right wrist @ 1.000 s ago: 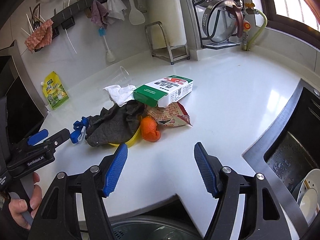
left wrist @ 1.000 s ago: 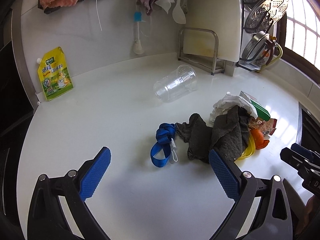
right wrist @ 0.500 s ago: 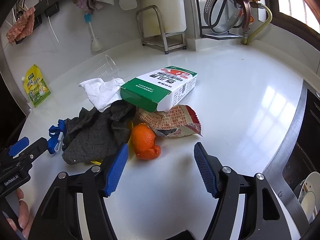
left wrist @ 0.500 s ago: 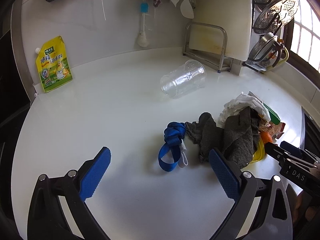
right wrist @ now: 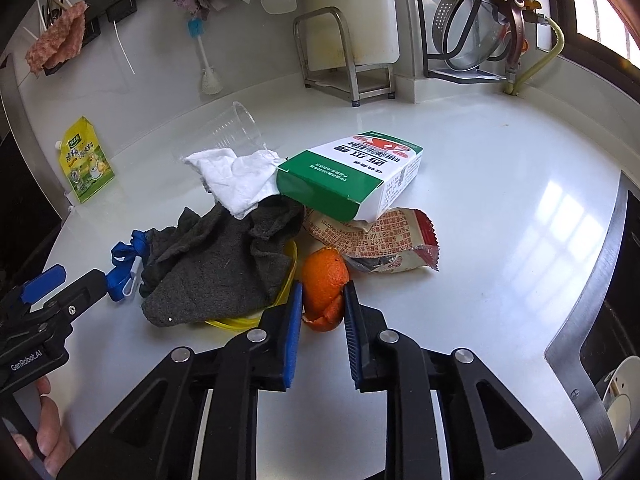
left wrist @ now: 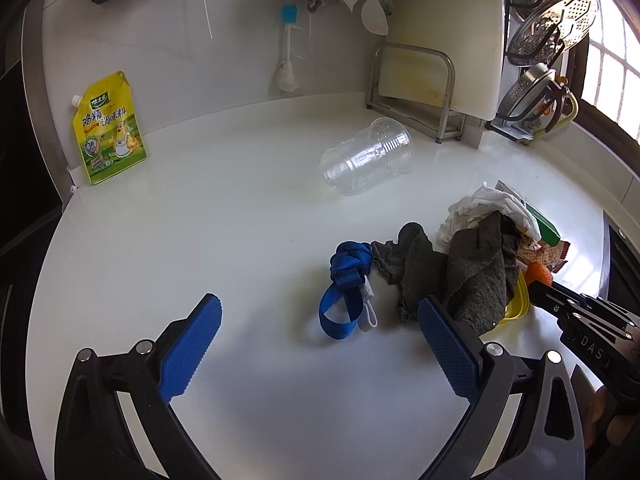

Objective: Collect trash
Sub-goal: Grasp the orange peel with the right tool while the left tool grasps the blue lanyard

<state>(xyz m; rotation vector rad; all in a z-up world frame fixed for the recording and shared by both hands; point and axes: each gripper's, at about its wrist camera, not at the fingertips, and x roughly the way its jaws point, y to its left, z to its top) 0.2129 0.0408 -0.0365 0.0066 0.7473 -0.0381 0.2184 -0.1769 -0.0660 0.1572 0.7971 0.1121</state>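
Observation:
A trash pile lies on the white counter: an orange peel, a red-and-tan snack wrapper, a green-and-white carton, a white tissue, a grey rag over a yellow ring, and a blue strap. A clear plastic cup lies on its side behind. My right gripper is shut on the orange peel, still resting on the counter. My left gripper is open and empty, just short of the blue strap.
A yellow seasoning pouch leans on the back wall at left. A metal rack with a cutting board and a pot-lid rack stand at the back. A sink lies at the right edge.
My right gripper moved forward to the pile and closed its fingers on the orange peel. My left gripper drifted slightly and stayed open.

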